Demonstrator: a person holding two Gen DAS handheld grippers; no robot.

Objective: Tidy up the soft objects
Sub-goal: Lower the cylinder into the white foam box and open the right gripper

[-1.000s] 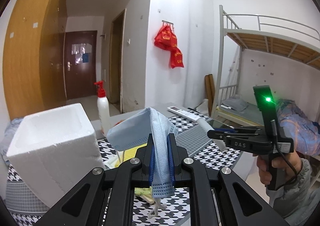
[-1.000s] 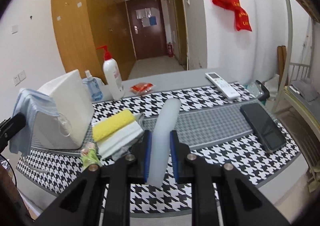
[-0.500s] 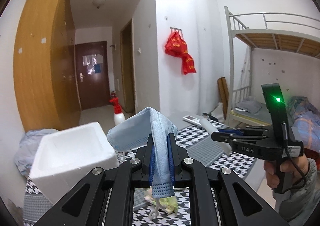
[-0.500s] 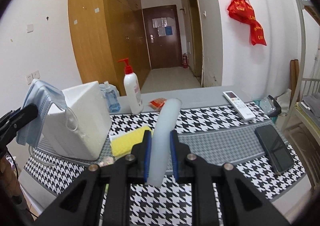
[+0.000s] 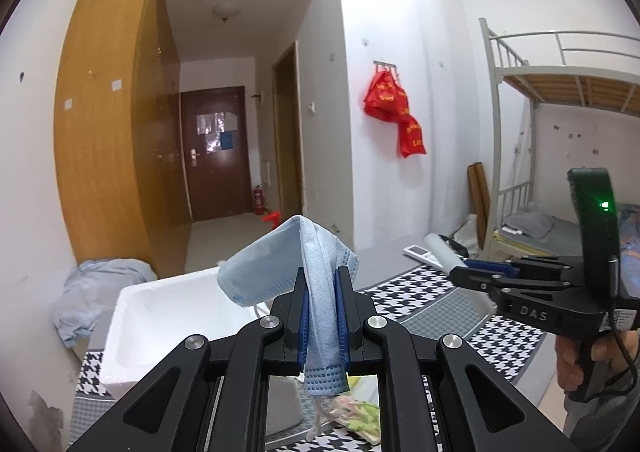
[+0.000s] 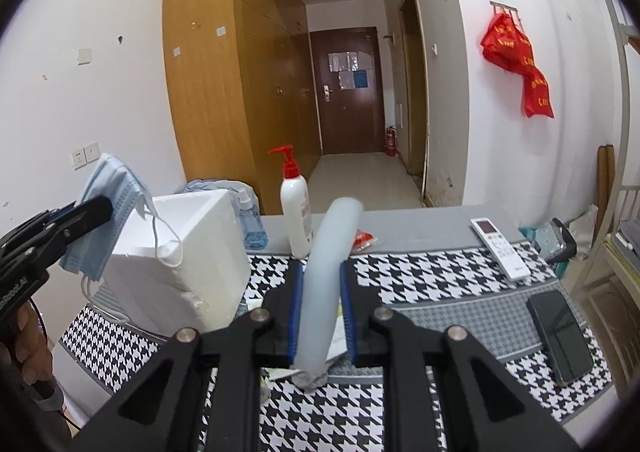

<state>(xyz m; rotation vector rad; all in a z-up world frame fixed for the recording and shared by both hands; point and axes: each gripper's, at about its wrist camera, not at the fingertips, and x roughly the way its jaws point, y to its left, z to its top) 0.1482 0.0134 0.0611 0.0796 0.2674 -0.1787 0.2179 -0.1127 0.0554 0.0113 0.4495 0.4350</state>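
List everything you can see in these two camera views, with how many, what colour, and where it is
face mask: one, light blue, clamped in the left gripper
foam tube: one, pale grey-white, clamped in the right gripper
foam box: one, white, left end of the table
tablecloth: one, black-and-white houndstooth with grey bands, over the table
pump bottle: one, white with red pump, behind the cloth
small bottle: one, clear blue, beside the foam box
remote: one, white, right side
phone: one, black, right near edge
red bags: a bunch, on a wall hook
left gripper: black, shut
right gripper: black, shut
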